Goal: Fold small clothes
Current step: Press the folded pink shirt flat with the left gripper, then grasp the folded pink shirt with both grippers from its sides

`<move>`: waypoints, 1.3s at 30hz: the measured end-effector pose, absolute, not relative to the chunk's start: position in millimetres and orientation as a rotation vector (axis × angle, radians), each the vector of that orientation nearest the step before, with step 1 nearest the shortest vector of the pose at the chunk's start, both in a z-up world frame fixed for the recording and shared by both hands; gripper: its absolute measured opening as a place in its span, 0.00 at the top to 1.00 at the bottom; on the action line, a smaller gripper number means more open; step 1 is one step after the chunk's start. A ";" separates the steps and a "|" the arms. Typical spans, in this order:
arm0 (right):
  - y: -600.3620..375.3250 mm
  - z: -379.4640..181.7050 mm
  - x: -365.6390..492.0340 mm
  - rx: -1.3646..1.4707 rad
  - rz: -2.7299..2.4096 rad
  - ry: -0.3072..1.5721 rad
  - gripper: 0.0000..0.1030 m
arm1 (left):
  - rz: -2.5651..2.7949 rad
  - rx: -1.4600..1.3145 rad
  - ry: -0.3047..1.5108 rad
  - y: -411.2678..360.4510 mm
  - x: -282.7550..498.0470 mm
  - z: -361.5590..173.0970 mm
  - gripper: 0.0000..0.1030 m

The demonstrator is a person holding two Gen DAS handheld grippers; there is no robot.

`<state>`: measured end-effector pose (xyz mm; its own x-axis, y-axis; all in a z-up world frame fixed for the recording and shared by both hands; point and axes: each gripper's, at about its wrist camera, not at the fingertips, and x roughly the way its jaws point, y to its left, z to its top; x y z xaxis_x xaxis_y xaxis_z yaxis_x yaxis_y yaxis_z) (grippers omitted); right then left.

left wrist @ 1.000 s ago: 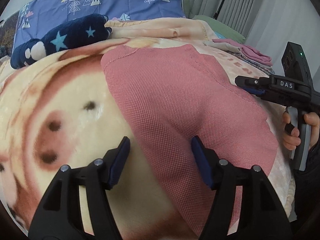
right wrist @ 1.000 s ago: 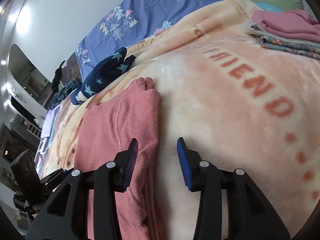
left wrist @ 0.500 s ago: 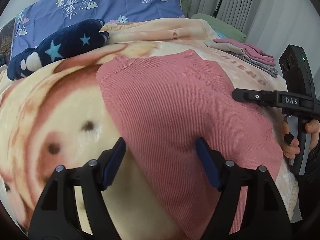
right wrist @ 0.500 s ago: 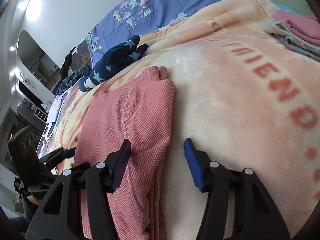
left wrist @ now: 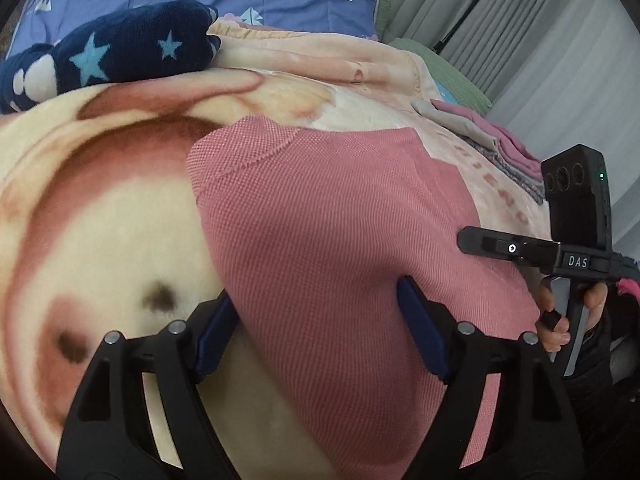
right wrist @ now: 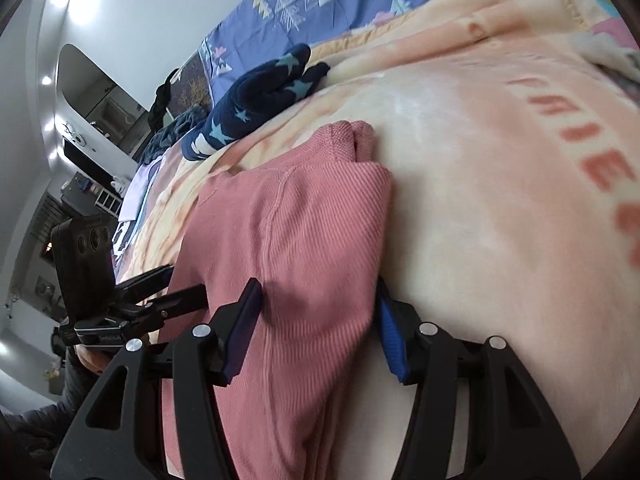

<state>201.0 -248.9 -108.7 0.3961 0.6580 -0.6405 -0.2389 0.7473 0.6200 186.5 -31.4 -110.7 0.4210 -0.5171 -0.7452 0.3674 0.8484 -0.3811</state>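
Pink garment half folded — both claws released

The pink garment point(left wrist: 340, 240) is laid on the blanket point(left wrist: 100, 240); left gripper point(left wrist: 316, 332) and right gripper point(right wrist: 316, 328) are spread over its near edges at 6 o'clock — final folds are judged left.

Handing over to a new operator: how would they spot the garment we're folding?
Start from the big peach blanket printed with a cartoon face. Lying flat in its middle is the pink knit top, partly folded, with both open claws at its near edge. Unlike the navy star-print item behind it, it is plain pink.
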 end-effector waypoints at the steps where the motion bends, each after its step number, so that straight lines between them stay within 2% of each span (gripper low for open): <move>1: -249.2 -111.1 205.0 0.489 0.607 1.018 0.46 | -0.561 -0.167 0.990 -32.4 187.6 -112.7 0.23; 12: -251.6 -105.7 181.7 0.436 0.629 0.994 0.46 | -0.618 -0.179 0.970 -23.6 177.5 -116.5 0.26; 21: -235.0 -112.0 220.0 0.434 0.672 1.070 0.44 | -0.628 -0.155 0.989 -35.0 195.3 -117.0 0.26; 24: -230.9 -114.2 225.4 0.438 0.690 1.061 0.44 | -0.634 -0.150 0.983 -37.8 201.0 -118.2 0.29; 28: -227.8 -114.5 223.9 0.419 0.697 1.035 0.44 | -0.655 -0.148 0.963 -39.7 205.1 -119.4 0.38; 31: -228.1 -112.8 220.6 0.410 0.695 1.016 0.48 | -0.653 -0.158 0.945 -38.5 204.1 -118.5 0.46; 33: -228.9 -110.2 217.6 0.407 0.690 1.000 0.53 | -0.644 -0.152 0.932 -38.5 201.3 -115.5 0.53; 35: -230.2 -106.3 215.1 0.413 0.676 0.985 0.63 | -0.629 -0.144 0.909 -39.4 196.1 -108.8 0.67; 38: -228.4 -88.7 205.6 0.388 0.638 0.948 0.76 | -0.611 -0.125 0.874 -43.1 188.6 -95.0 0.75; 39: -226.5 -78.8 200.2 0.362 0.629 0.926 0.76 | -0.610 -0.114 0.857 -44.5 184.8 -89.2 0.76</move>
